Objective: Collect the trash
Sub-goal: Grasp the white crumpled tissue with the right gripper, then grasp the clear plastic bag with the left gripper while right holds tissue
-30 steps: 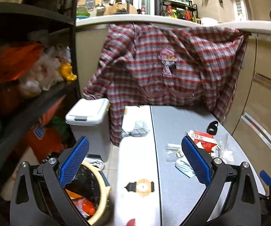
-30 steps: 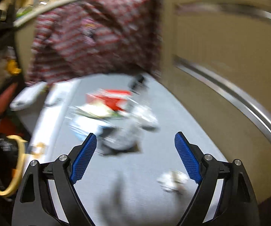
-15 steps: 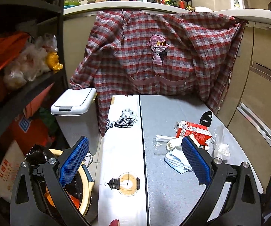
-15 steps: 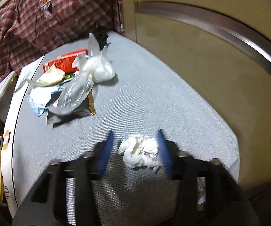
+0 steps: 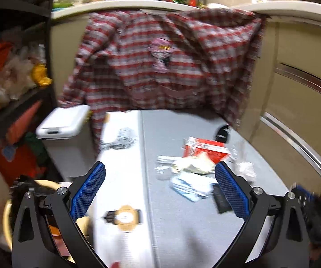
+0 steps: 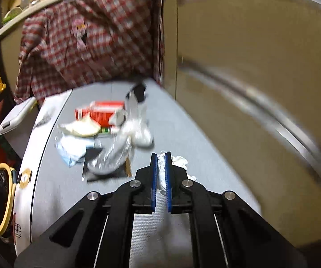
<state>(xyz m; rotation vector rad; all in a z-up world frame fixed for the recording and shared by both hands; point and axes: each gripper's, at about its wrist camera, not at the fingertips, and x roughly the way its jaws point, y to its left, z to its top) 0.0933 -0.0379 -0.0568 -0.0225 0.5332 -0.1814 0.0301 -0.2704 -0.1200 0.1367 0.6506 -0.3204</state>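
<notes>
Your right gripper [image 6: 161,170], lower centre of its view, is clamped on a crumpled white tissue [image 6: 161,169] above the grey table [image 6: 182,122]; only this view shows the grip. Your left gripper [image 5: 160,192] has its tongs wide apart, holding nothing. Its view alone shows the litter pile [image 5: 196,169] at centre right and the yellow-rimmed bin [image 5: 8,214] at lower left, blurred.
</notes>
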